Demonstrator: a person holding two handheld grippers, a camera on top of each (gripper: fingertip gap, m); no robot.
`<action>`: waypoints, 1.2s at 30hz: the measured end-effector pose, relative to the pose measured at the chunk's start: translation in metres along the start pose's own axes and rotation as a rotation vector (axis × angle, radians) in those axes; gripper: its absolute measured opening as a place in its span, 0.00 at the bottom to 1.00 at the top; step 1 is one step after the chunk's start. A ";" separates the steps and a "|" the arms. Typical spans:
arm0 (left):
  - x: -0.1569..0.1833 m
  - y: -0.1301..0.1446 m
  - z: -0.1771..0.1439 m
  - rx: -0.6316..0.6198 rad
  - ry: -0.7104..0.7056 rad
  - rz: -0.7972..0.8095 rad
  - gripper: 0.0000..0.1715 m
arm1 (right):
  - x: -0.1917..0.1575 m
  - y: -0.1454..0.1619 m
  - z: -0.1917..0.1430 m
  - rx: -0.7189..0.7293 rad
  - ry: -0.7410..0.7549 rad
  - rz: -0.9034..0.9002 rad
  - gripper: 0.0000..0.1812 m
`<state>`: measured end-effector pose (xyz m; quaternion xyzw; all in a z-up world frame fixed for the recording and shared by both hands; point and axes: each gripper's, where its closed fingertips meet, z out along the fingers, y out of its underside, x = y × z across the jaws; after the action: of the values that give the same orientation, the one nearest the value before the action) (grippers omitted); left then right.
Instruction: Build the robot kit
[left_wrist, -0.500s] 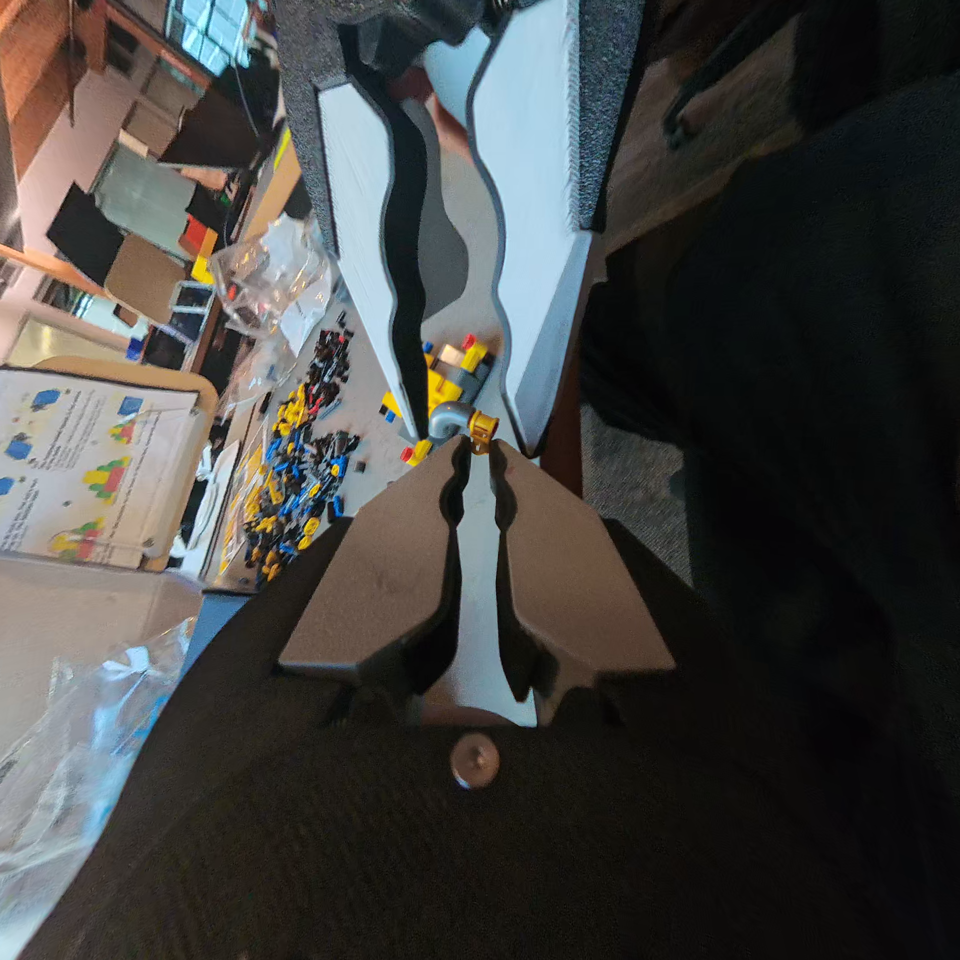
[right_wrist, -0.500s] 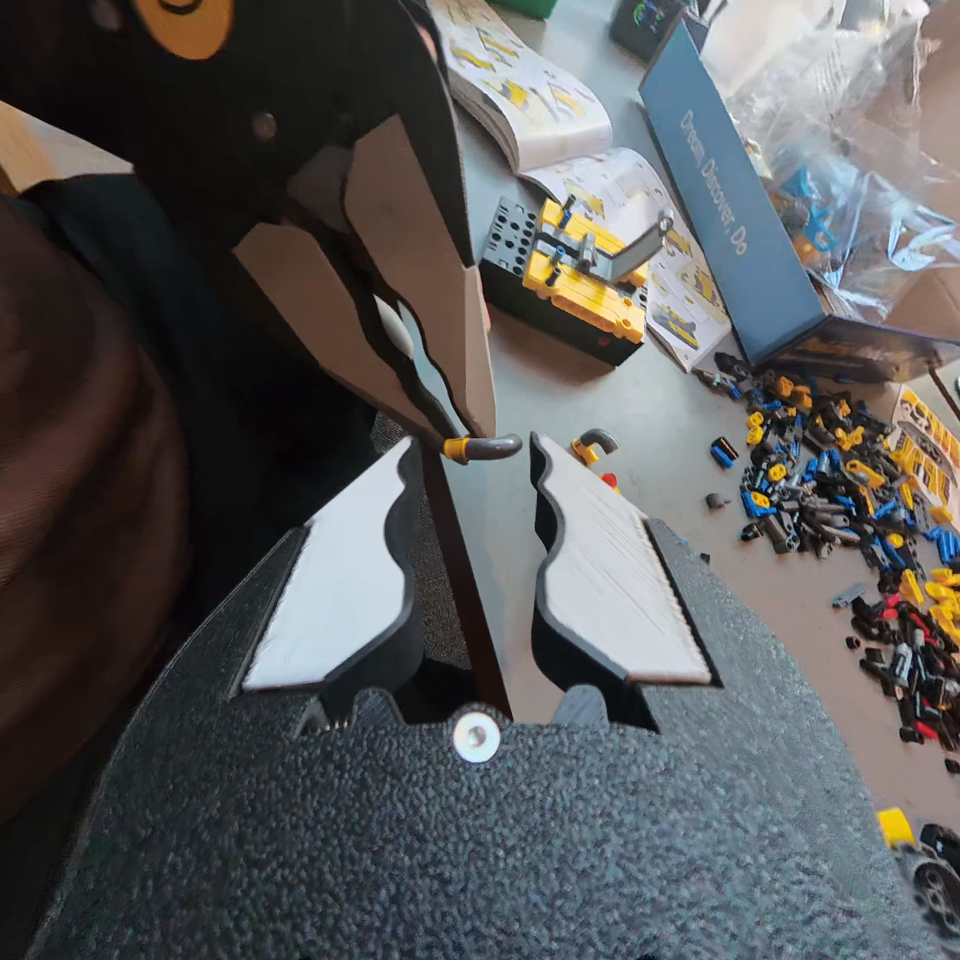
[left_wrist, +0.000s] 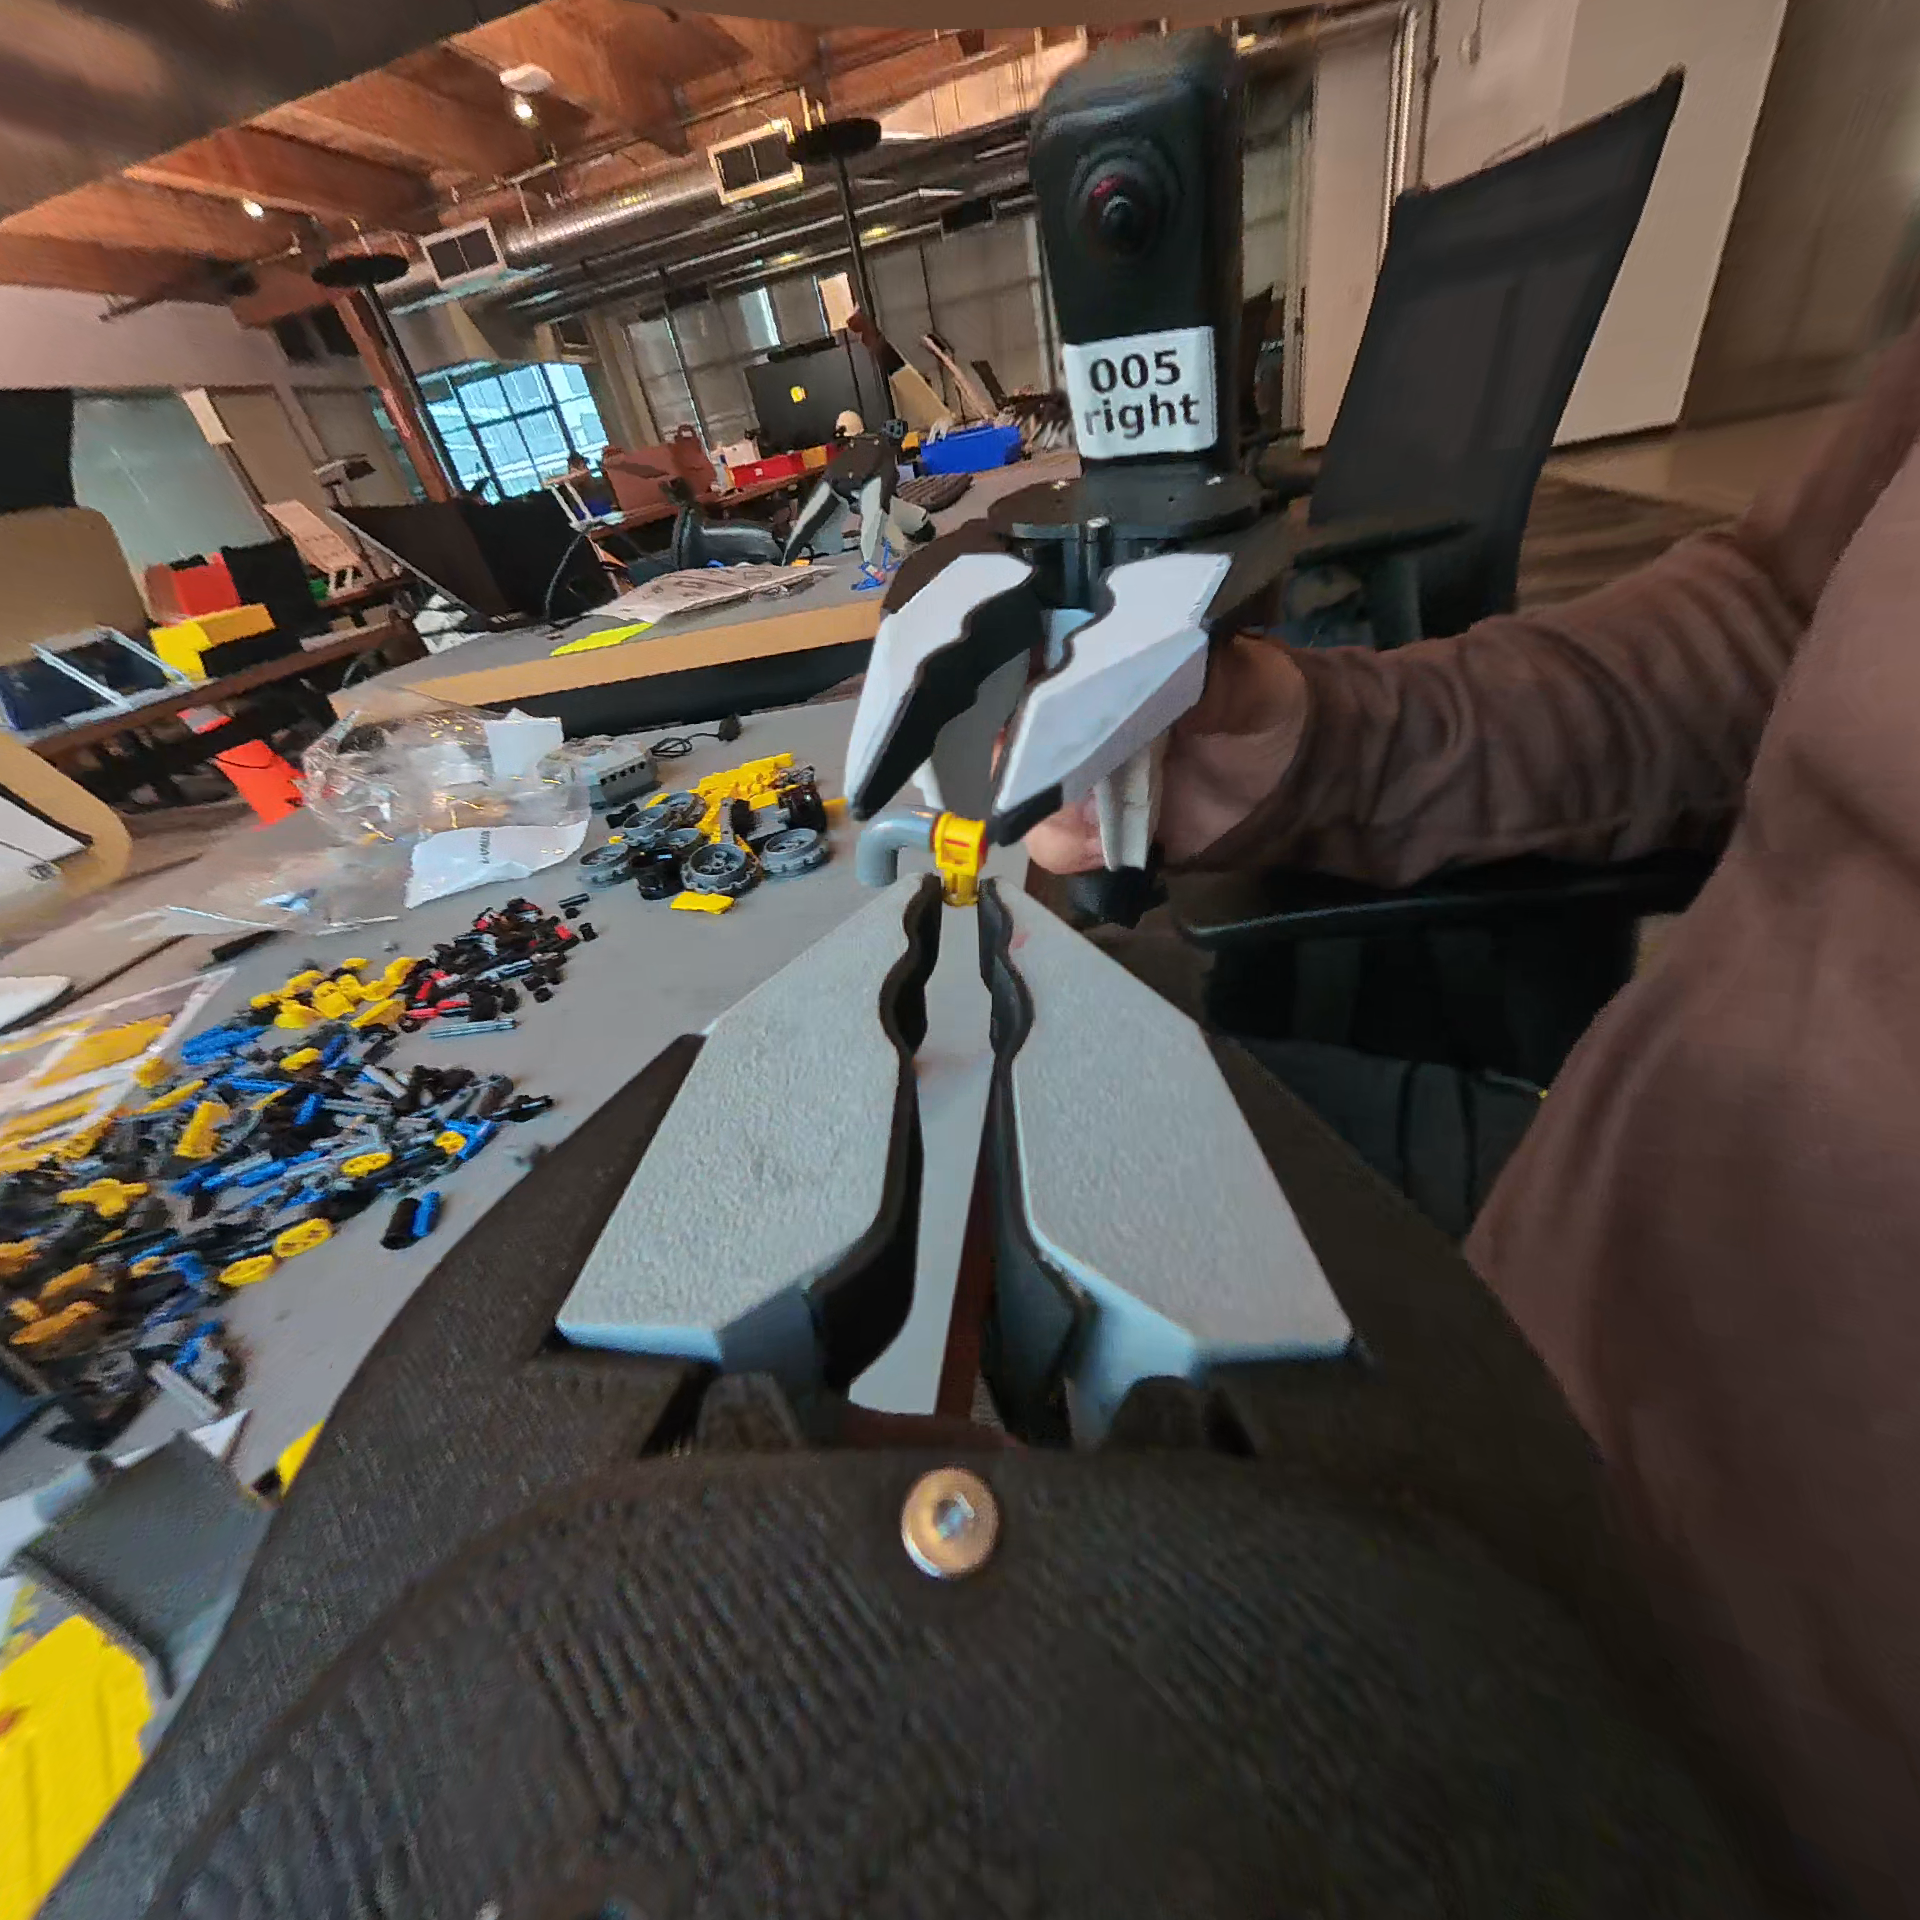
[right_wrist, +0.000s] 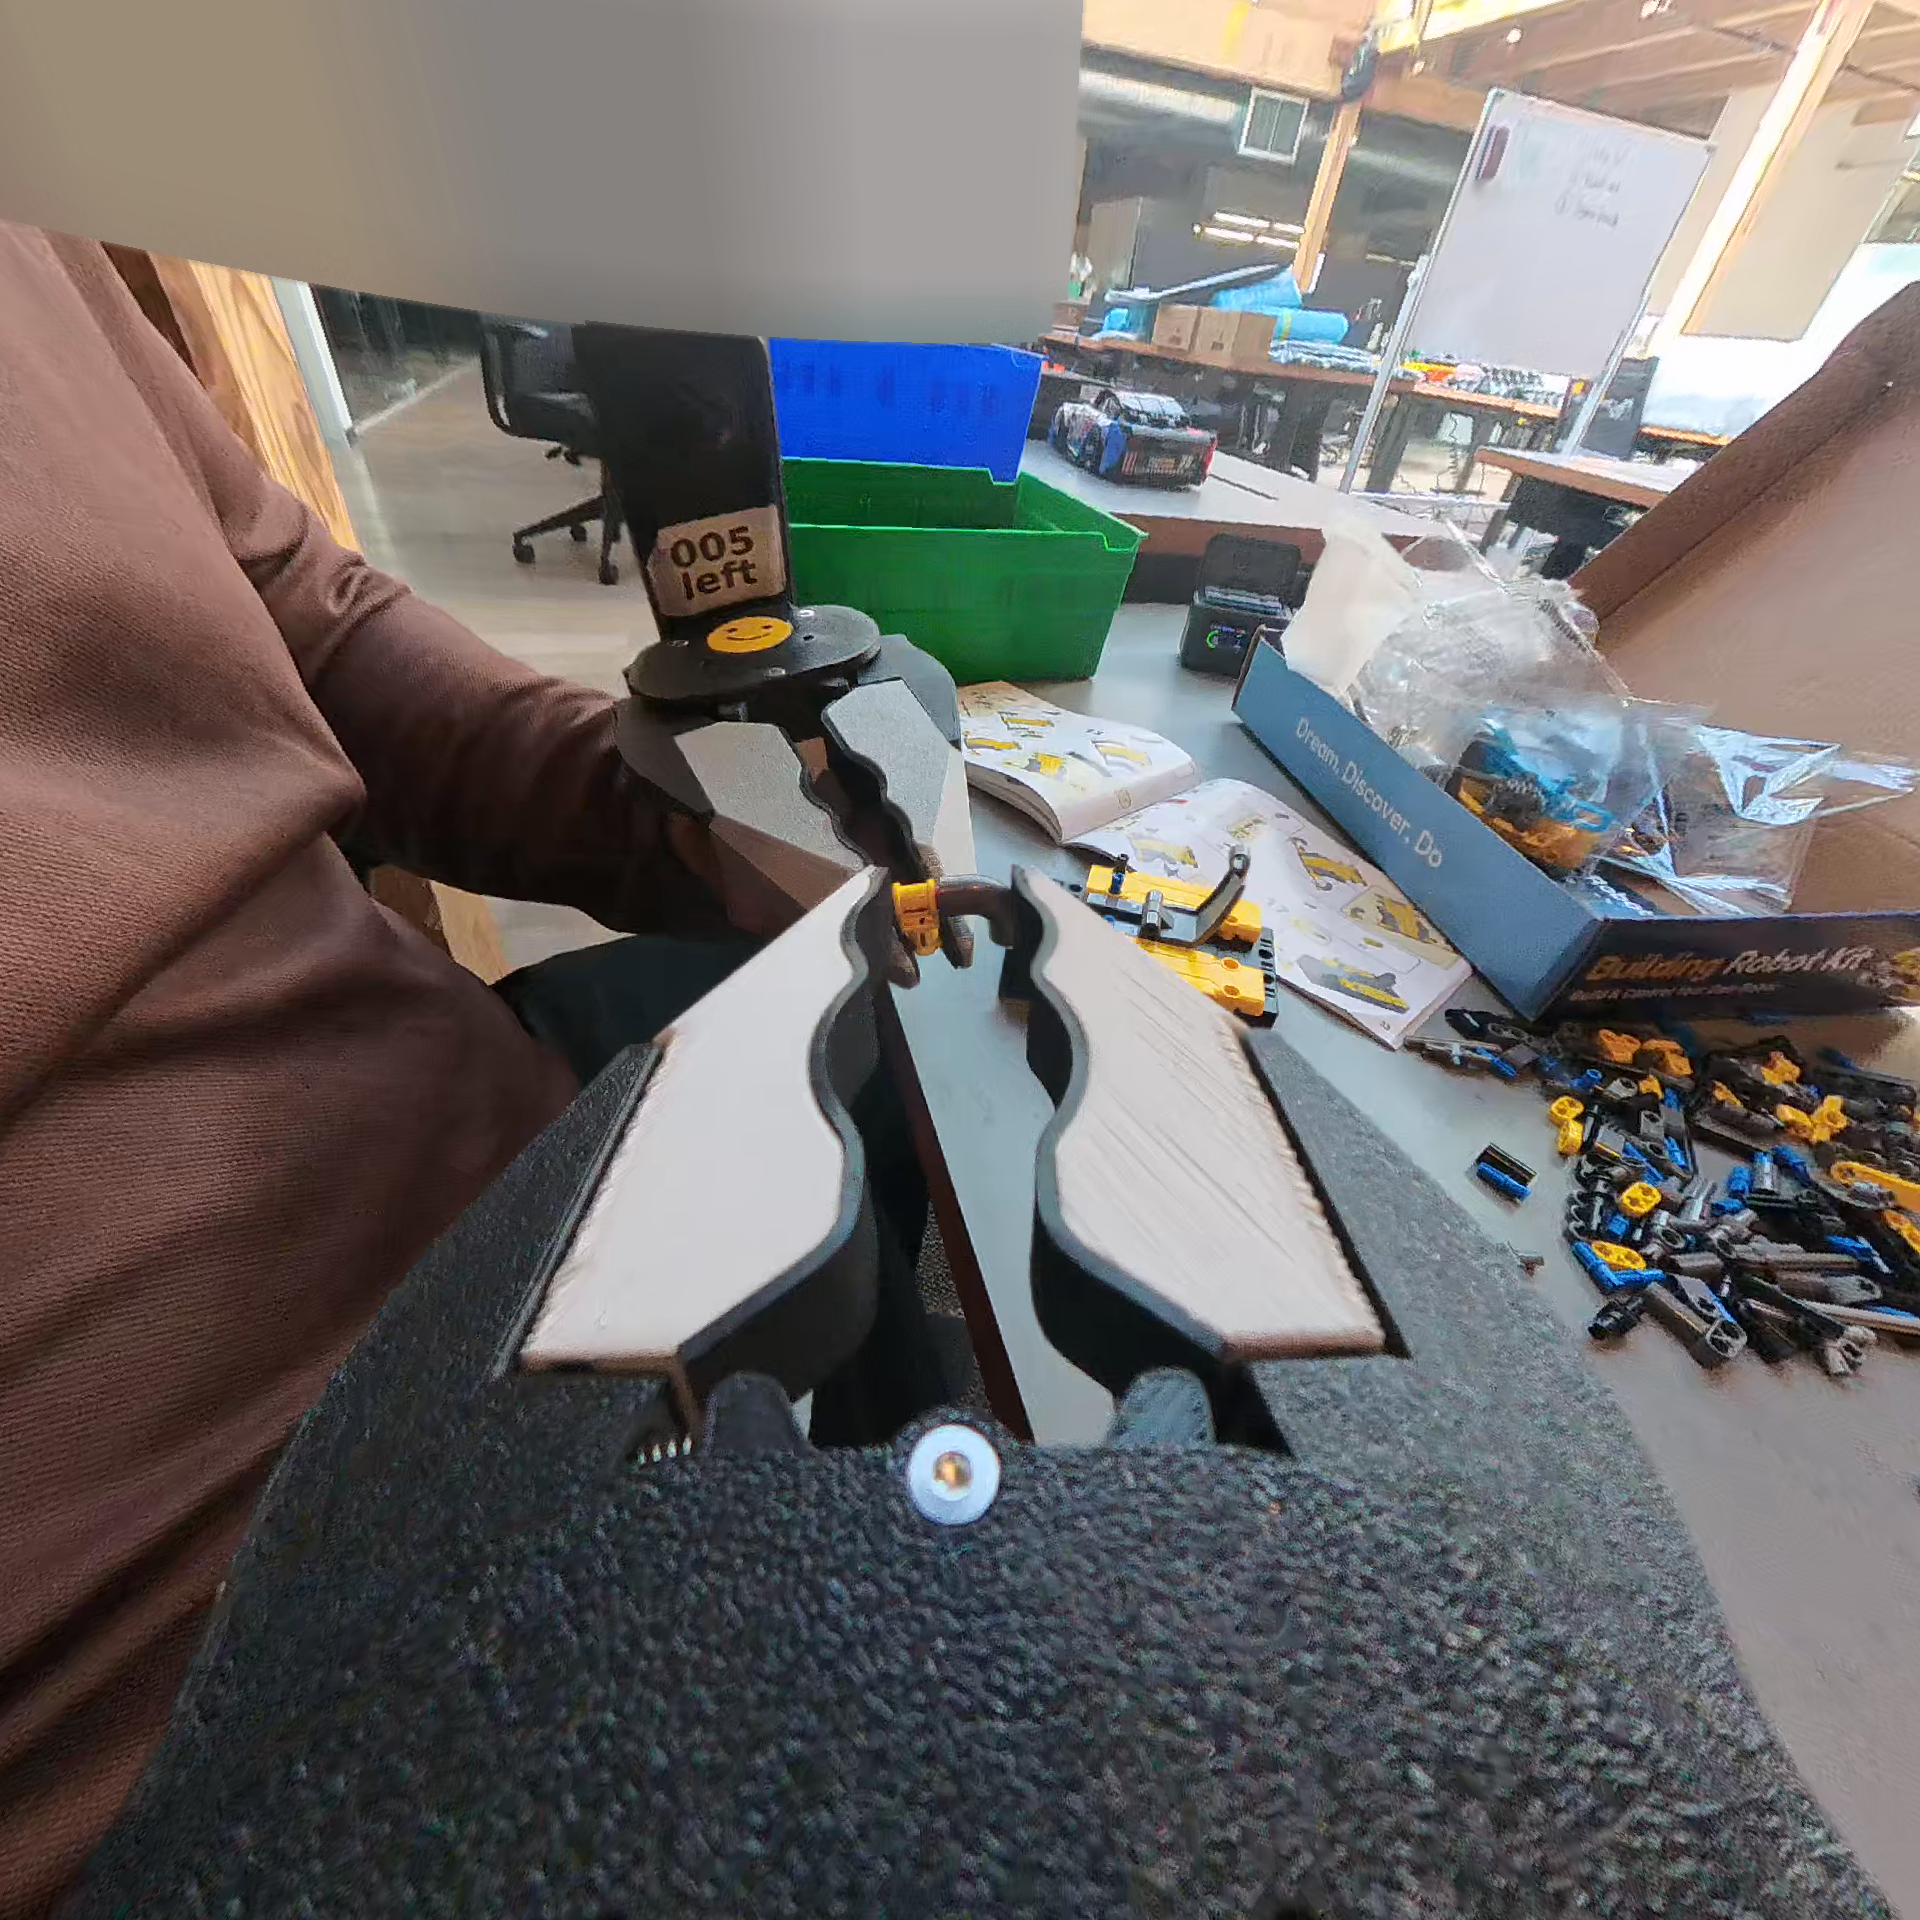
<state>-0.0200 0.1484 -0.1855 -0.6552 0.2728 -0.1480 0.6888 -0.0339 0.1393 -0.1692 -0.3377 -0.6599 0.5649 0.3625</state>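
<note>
Fingers of the left gripper (left_wrist: 957, 902) are pinched shut on a small yellow connector (left_wrist: 957, 844), held up in the air just off the near edge of the grey surface (left_wrist: 665, 997). A grey curved pipe piece (left_wrist: 891, 840) sticks sideways out of the connector. Right gripper (right_wrist: 943, 916) faces it tip to tip, fingers apart, straddling the connector and pipe joint; contact with either piece cannot be told. Holding the part aloft likely gives both tools room around it.

On the surface: loose pile of blue, yellow and black pieces (left_wrist: 260, 1132), grey wheels beside a yellow half-built bit (left_wrist: 717, 831), clear plastic bags (left_wrist: 436, 769). From the right side, open instruction booklets (right_wrist: 1174, 831) lie under a yellow and black assembly (right_wrist: 1184, 935), next to a blue kit box (right_wrist: 1455, 862) and green bin (right_wrist: 956, 571). Brown sleeve (left_wrist: 1507, 727) behind the right tool.
</note>
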 end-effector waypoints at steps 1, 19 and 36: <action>0.000 -0.001 0.000 0.002 0.008 -0.031 0.02 | 0.000 0.000 0.000 0.000 0.000 0.001 0.12; 0.006 0.001 0.004 -0.014 0.054 -0.171 0.02 | -0.001 0.009 0.000 -0.009 -0.059 0.142 0.16; 0.015 0.013 -0.006 -0.069 0.351 -0.664 0.02 | 0.006 0.021 -0.012 -0.003 -0.191 0.352 0.21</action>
<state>-0.0131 0.1366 -0.2006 -0.6956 0.1644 -0.4637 0.5236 -0.0259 0.1532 -0.1885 -0.3932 -0.6230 0.6479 0.1935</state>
